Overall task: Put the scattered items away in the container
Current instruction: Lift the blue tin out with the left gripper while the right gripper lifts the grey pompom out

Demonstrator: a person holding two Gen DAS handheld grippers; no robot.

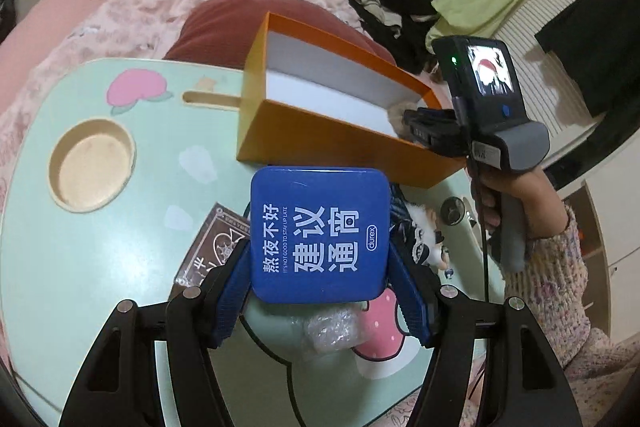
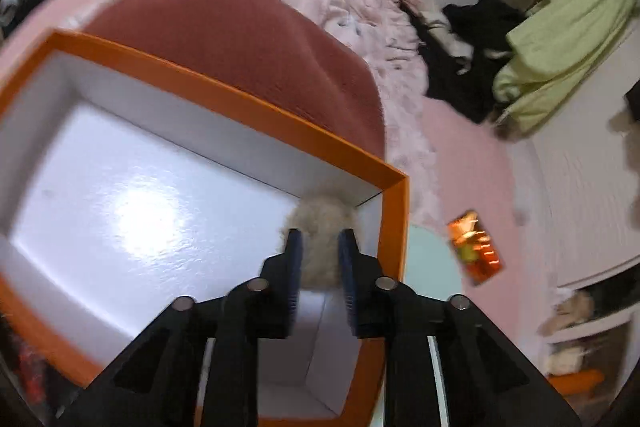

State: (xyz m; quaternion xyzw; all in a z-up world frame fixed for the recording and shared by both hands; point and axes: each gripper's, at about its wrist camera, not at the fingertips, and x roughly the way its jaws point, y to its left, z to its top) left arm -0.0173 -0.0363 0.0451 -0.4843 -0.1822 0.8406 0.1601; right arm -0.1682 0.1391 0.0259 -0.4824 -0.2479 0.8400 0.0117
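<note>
I find the task underway, with nothing resting loose in the orange box [image 2: 394, 223] yet. My right gripper [image 2: 320, 255] hangs inside its far right corner, jaws closed on a beige fluffy ball [image 2: 322, 215], not yet released. My left gripper [image 1: 320, 269] clamps a blue tin [image 1: 320, 233] by its 2 sides, held above the mint lap table [image 1: 80, 267], just near of the box. Left on the table: a dark card [image 1: 218, 247], a crumpled clear wrapper [image 1: 334, 327] and a panda-like plush [image 1: 424, 237]. I judge at least 5 items remain to deposit.
</note>
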